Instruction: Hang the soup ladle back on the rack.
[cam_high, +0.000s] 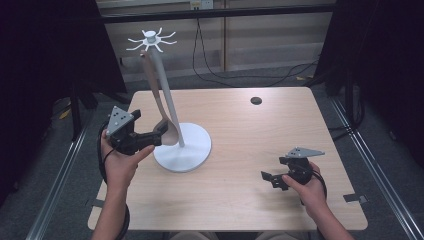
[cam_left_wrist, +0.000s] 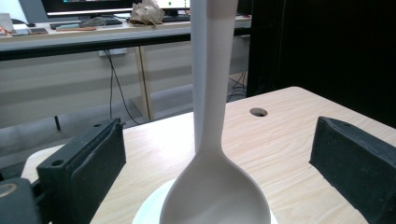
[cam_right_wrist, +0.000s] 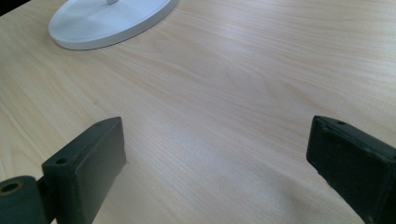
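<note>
A tall white stand (cam_high: 168, 97) with a ring of hooks at its top (cam_high: 150, 39) rises from a round base (cam_high: 192, 151) left of the table's middle. A beige spoon (cam_high: 156, 95) hangs from one hook, bowl down. My left gripper (cam_high: 163, 133) is open, level with the bowl. In the left gripper view the spoon bowl (cam_left_wrist: 215, 191) sits between the wide-apart jaws and touches neither, with the stand's pole (cam_left_wrist: 198, 70) just behind it. My right gripper (cam_high: 270, 180) is open low over the table's front right, with bare wood between its jaws (cam_right_wrist: 219, 158).
The wooden table (cam_high: 260, 140) has a small round cable hole (cam_high: 256, 100) near its far edge. The stand's base (cam_right_wrist: 107, 23) lies ahead of the right gripper. Dark curtains flank the table, and cables trail over the floor behind it.
</note>
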